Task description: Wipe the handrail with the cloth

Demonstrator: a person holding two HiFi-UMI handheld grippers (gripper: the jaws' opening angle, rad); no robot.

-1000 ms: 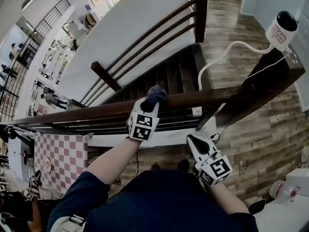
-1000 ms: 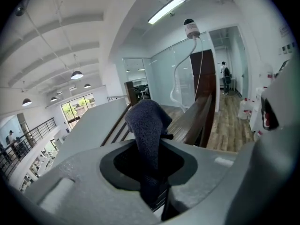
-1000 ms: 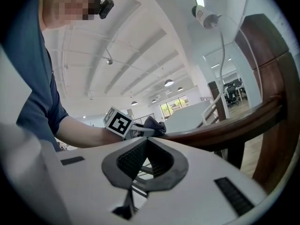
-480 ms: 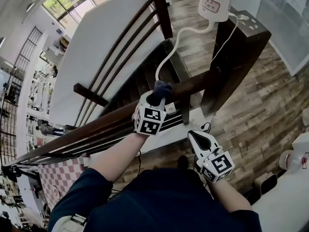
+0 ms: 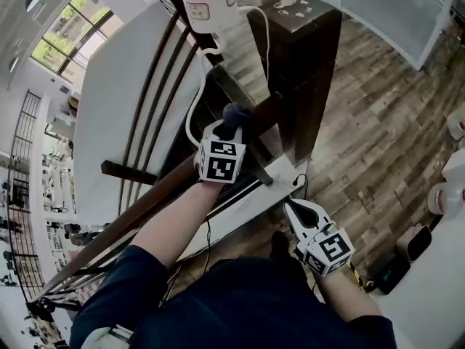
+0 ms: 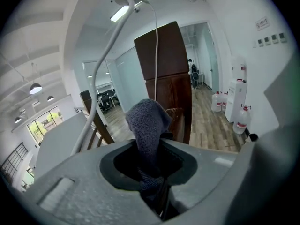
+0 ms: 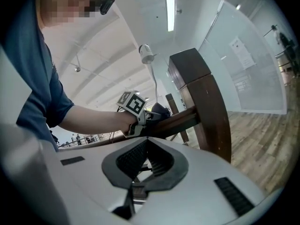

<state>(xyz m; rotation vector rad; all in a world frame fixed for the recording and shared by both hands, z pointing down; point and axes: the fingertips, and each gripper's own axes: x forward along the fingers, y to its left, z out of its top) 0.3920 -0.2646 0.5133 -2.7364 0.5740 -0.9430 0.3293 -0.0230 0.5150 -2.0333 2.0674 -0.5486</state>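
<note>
The left gripper (image 5: 231, 128) clamps the cloth (image 5: 235, 113) against the handrail (image 5: 145, 211), whose long axis runs up-right into the post (image 5: 305, 57) just ahead. The right gripper (image 5: 294, 211) hangs closed and empty, well below the rail

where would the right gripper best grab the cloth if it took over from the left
Probably the free bunched end of the cloth that sticks out past the left gripper jaws, over the handrail. Come from the post side, jaws across the fold; the rest is clamped.
</note>
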